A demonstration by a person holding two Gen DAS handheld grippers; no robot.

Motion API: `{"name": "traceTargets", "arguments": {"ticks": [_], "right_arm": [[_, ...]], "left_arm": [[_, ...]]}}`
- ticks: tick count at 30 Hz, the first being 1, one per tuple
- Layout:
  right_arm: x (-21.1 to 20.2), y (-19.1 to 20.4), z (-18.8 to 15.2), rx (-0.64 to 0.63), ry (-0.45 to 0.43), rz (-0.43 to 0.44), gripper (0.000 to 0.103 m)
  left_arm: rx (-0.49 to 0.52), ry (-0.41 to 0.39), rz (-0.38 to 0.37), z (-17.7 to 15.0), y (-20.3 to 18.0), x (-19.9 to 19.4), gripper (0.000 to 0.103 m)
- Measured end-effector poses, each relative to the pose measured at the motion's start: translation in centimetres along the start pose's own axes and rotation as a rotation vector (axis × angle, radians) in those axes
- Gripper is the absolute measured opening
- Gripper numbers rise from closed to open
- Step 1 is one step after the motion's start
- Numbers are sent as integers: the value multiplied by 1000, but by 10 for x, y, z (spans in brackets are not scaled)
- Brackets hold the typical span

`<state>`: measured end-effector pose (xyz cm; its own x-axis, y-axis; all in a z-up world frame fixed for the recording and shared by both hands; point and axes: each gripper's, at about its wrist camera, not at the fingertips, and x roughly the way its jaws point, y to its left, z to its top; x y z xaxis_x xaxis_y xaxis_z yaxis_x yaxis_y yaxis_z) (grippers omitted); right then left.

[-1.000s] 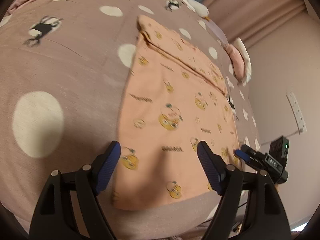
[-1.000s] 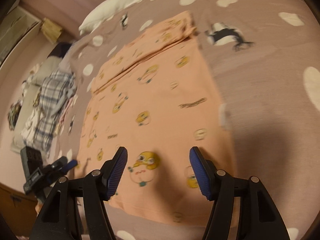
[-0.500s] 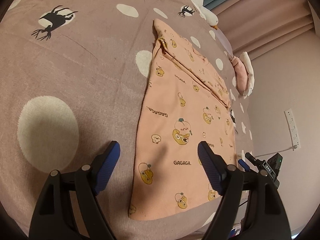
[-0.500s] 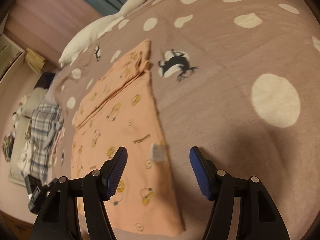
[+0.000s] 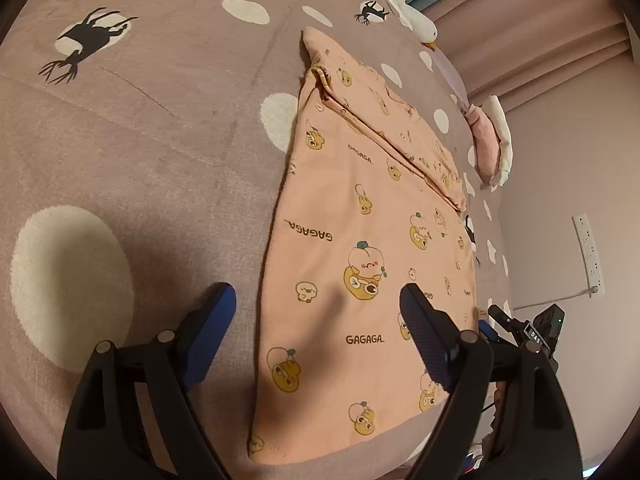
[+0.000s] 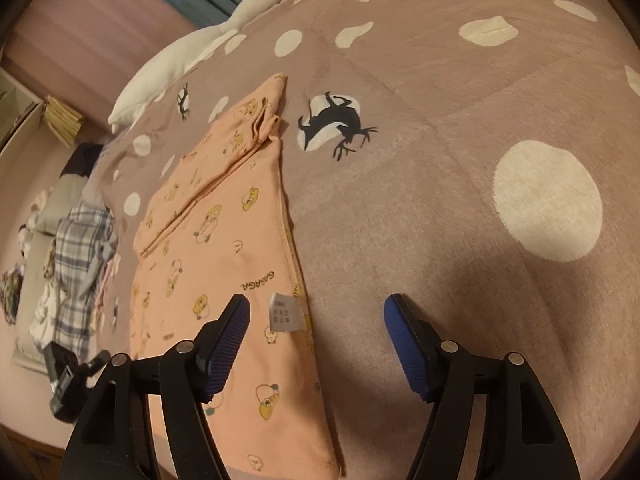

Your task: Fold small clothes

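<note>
A peach garment (image 5: 360, 208) printed with cartoon ducks lies flat on the mauve spotted bedspread (image 5: 140, 140), its far end folded over. My left gripper (image 5: 320, 316) hovers over the garment's near left edge. Its jaws are opening and the pads press on nothing. In the right wrist view the garment (image 6: 208, 240) shows a white label (image 6: 286, 314) on its right edge. My right gripper (image 6: 316, 336) straddles that edge near the label, jaws opening, pads clear of the cloth. Each gripper shows in the other's view: the right gripper (image 5: 520, 332) and the left gripper (image 6: 76, 376).
A white goose plush (image 6: 192, 52) lies at the bed's far side by the curtains. A pink and white bundle (image 5: 488, 140) sits near the bed's right edge. Plaid clothes (image 6: 76, 248) are piled beyond the left side. A socket strip (image 5: 588, 252) hangs on the wall.
Both grippers have spread apart. The left one slid from over the garment's middle to its left edge, the right one to its right edge. Both jaws stand a little wider.
</note>
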<state>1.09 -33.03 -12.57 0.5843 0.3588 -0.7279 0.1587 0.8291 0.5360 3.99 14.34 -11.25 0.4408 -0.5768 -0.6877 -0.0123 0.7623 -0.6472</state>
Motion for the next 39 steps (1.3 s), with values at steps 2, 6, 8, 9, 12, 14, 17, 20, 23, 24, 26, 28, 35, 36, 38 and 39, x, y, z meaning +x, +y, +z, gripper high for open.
{"name": "traceTargets", "arguments": {"ticks": [2,6,8,9,12,14,17,20,23,24,26,28,35,36,38,39], "right_arm": [[1,1,1,-9,2,4,70],[5,5,2,-29,13,15,70],[7,7,2,-35,17,18,70],[9,8,3,-39,19,21,70],[11,13,4,-52,26,32,70],[14,17,5,-66,36,39,70],[19,23,7,-91,51,48,70],[25,29,10,-117,68,56,70],[30,33,12,-132,80,62,70],[32,35,13,-134,83,64,70],[33,37,13,-137,87,68,70],[33,37,12,-140,91,71,70],[27,30,5,-119,116,120,70],[26,28,3,-114,118,127,70],[24,26,1,-105,124,139,70],[23,25,-1,-102,126,143,70]], "left_arm": [[4,4,-1,1,-1,1,85],[9,16,-8,2,-3,4,85],[9,20,-13,3,-5,6,87],[10,23,-17,3,-6,6,87],[13,36,-28,4,-10,10,87],[26,44,-27,5,-13,12,87],[46,57,-26,8,-18,18,87],[46,72,-39,13,-20,24,88],[35,79,-61,19,-22,30,89],[33,81,-64,20,-22,31,89],[36,85,-69,22,-23,34,89],[41,89,-73,22,-24,34,89],[79,124,-104,11,-28,31,89],[82,128,-109,9,-28,31,89],[87,138,-121,4,-27,29,89],[87,143,-128,1,-26,27,89]]}}
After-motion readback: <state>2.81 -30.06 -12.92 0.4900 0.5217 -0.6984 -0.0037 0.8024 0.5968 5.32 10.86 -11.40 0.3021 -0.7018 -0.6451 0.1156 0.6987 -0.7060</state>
